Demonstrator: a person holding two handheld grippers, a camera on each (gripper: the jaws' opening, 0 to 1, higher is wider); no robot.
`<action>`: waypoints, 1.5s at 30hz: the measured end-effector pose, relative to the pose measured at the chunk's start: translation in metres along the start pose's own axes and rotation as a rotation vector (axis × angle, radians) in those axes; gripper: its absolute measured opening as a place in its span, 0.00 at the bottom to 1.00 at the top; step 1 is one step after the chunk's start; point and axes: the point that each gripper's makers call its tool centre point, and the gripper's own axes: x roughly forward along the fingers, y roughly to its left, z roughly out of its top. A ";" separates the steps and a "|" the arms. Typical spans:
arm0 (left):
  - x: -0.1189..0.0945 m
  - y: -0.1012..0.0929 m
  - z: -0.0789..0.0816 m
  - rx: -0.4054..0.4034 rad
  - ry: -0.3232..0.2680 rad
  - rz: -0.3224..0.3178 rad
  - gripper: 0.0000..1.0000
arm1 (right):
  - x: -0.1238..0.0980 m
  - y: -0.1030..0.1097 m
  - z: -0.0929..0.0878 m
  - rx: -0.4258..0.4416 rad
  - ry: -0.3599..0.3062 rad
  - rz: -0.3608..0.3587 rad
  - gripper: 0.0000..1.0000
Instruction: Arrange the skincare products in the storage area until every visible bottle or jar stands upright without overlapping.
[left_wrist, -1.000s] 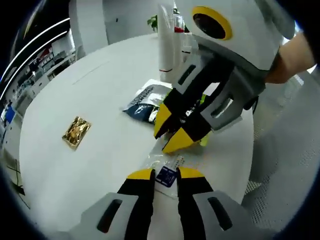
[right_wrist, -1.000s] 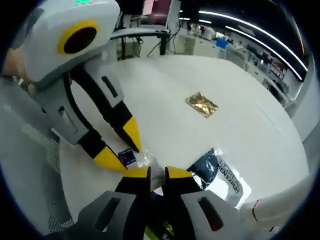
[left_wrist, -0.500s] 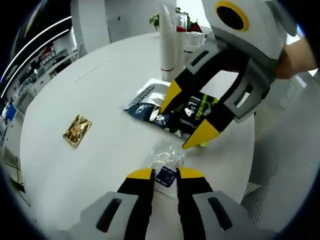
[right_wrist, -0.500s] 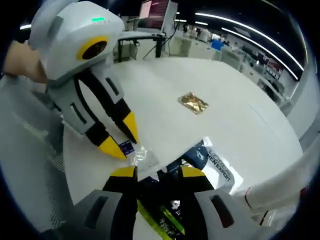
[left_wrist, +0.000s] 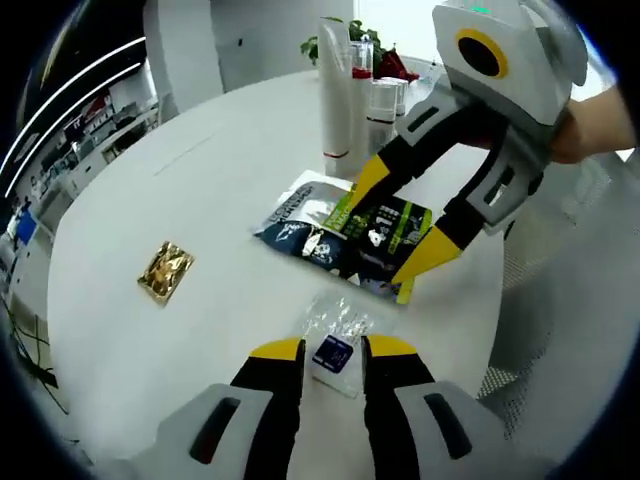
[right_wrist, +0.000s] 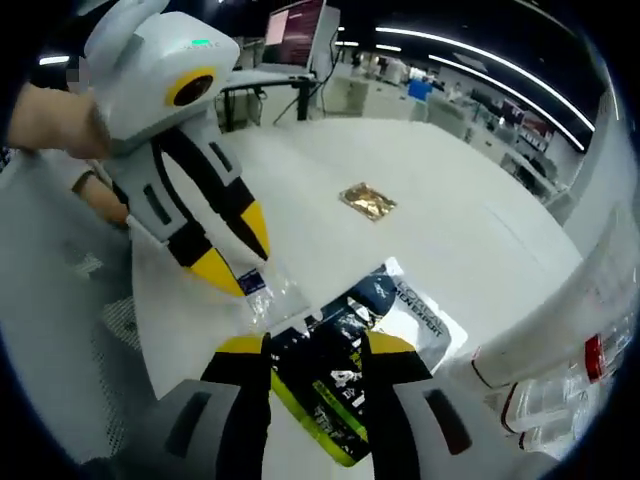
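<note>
Left gripper view
- Left gripper (left_wrist: 333, 349): jaws parted a little, a clear packet (left_wrist: 336, 330) lying between the tips; nothing clamped.
- Right gripper (left_wrist: 390, 225): jaws spread wide over a dark sachet (left_wrist: 372, 236), holding nothing.
- Sachet: flat on the table (left_wrist: 170, 190), overlapping a second dark sachet (left_wrist: 296, 214).
- Tall tube (left_wrist: 335, 85): upright beyond the sachet, small bottles (left_wrist: 381, 98) just beside it.
- Gold packet (left_wrist: 166, 270): well apart from the sachet.

Right gripper view
- Right gripper (right_wrist: 316, 345): open, sachet (right_wrist: 325, 372) lying between the jaws.
- Left gripper (right_wrist: 232, 250): tips at the clear packet (right_wrist: 268, 297), just beside the sachet.
- Gold packet (right_wrist: 367, 199): far side of the sachet.

Handling (judgement)
- Sachet: likely light, limp and slick; it cannot stand unsupported. Pinch a sealed edge, not the middle.
- Tube: looks stiff and top-heavy; grip low.
</note>
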 end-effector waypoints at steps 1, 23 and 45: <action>-0.002 0.000 0.000 -0.011 0.002 0.004 0.24 | -0.001 0.000 0.000 0.000 -0.001 -0.001 0.36; -0.042 -0.015 -0.002 -0.222 -0.027 0.050 0.53 | -0.055 0.003 -0.027 0.086 -0.032 -0.019 0.61; -0.089 -0.036 -0.008 -0.465 -0.103 0.081 0.78 | -0.132 -0.032 -0.059 0.332 -0.078 -0.160 0.83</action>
